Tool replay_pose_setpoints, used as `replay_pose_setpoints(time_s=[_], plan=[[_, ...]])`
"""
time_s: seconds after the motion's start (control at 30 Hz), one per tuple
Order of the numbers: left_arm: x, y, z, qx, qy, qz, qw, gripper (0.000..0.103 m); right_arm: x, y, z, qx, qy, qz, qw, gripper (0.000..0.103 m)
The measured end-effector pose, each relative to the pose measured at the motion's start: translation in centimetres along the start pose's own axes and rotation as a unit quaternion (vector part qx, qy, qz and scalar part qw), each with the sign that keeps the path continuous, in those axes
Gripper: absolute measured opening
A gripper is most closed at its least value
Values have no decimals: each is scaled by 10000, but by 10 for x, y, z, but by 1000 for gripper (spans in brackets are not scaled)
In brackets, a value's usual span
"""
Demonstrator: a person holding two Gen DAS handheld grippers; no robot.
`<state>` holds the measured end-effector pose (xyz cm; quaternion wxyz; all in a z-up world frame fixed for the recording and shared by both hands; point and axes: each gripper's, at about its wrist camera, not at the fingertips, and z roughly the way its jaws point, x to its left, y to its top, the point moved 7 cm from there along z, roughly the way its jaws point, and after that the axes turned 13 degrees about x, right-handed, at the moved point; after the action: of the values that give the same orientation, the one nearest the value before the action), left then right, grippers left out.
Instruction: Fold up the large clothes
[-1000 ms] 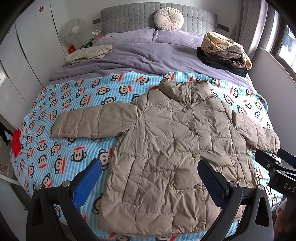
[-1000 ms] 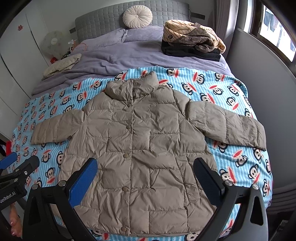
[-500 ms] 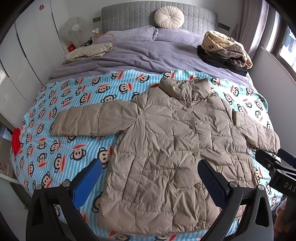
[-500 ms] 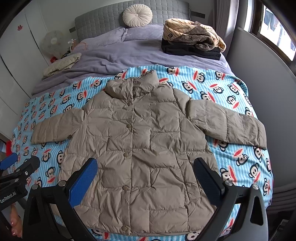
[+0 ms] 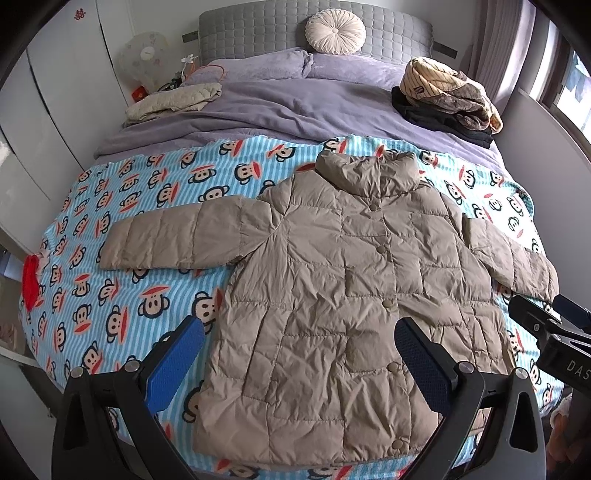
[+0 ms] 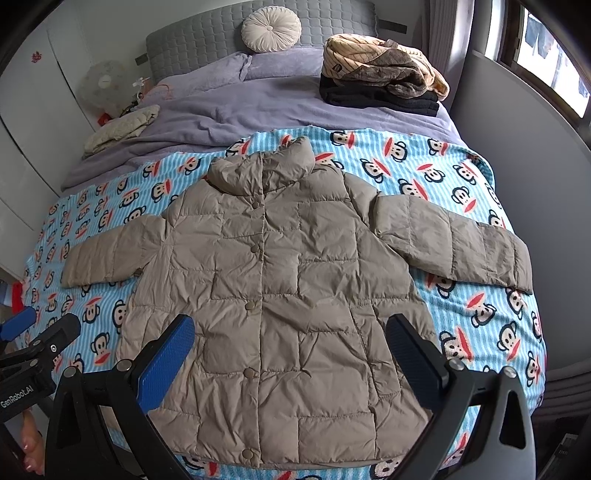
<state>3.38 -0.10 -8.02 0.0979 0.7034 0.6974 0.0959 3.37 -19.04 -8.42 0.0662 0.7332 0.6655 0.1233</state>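
A tan quilted puffer jacket (image 5: 351, 280) lies flat and buttoned, front up, on a blue monkey-print blanket (image 5: 147, 221), both sleeves spread out sideways; it also shows in the right wrist view (image 6: 280, 295). My left gripper (image 5: 299, 354) is open and empty, held above the jacket's hem. My right gripper (image 6: 290, 350) is open and empty, also above the hem. Each gripper shows at the edge of the other's view: the right one (image 5: 546, 325) by the jacket's right sleeve, the left one (image 6: 37, 332) by its left side.
The bed has a purple duvet (image 5: 295, 107) behind the blanket and a grey headboard (image 5: 258, 29) with a round cushion (image 5: 335, 32). A pile of folded clothes (image 5: 447, 96) sits back right, a beige garment (image 5: 173, 101) back left. Walls flank both sides.
Both cameras have drifted slightly, so the jacket sits a little lower in view. The jacket has not moved and both grippers stay open.
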Motion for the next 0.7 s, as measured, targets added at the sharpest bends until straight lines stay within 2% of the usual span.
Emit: replay_pose_setpoints(time_s=[0.7], plan=[[-2,-5,3,47,-22,12,10000,103,0,0,1,38,-10,29,10000,103]])
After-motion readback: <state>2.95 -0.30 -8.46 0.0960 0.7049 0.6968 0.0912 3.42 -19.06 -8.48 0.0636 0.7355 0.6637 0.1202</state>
